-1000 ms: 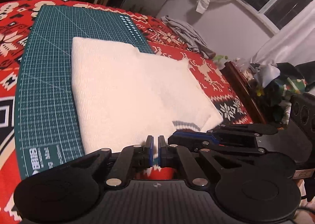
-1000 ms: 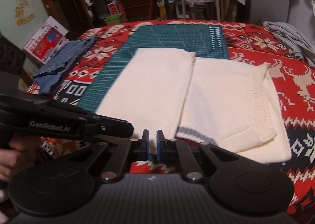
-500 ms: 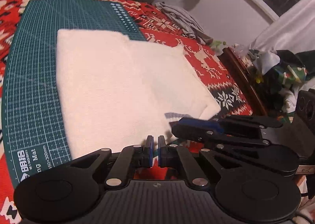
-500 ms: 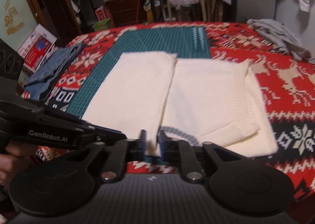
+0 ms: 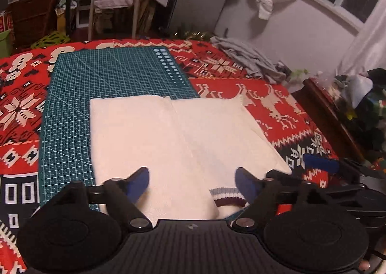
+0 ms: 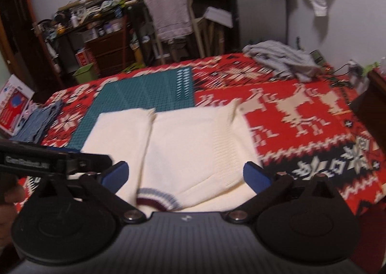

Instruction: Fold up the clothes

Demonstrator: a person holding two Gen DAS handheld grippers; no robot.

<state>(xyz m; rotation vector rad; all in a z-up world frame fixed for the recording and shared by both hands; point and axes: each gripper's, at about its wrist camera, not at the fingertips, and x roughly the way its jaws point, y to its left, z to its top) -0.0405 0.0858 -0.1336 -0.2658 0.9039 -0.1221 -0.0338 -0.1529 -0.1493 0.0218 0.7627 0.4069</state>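
A cream knit sweater [image 5: 178, 139] [image 6: 188, 143] lies folded flat, half on the green cutting mat [image 5: 106, 76] [image 6: 144, 90] and half on the red patterned cloth [image 5: 272, 110]. Its striped cuff [image 5: 225, 195] [image 6: 156, 198] lies at the near edge. My left gripper [image 5: 191, 183] is open above that near edge, nothing between its fingers. My right gripper [image 6: 184, 177] is open too, over the cuff, holding nothing. The right gripper's blue tip shows at the right in the left wrist view, and the left gripper's body at the left in the right wrist view.
A crumpled grey garment [image 5: 251, 62] [image 6: 282, 62] lies at the far right of the cloth. Blue denim [image 6: 38, 122] sits at the left edge beside a red box [image 6: 14, 110]. A wooden ledge [image 5: 330, 115] borders the right side. Cluttered shelves and a chair stand behind.
Both grippers went from shut to open and let go of the sweater's near edge. Both views have tilted up to show more of the room.
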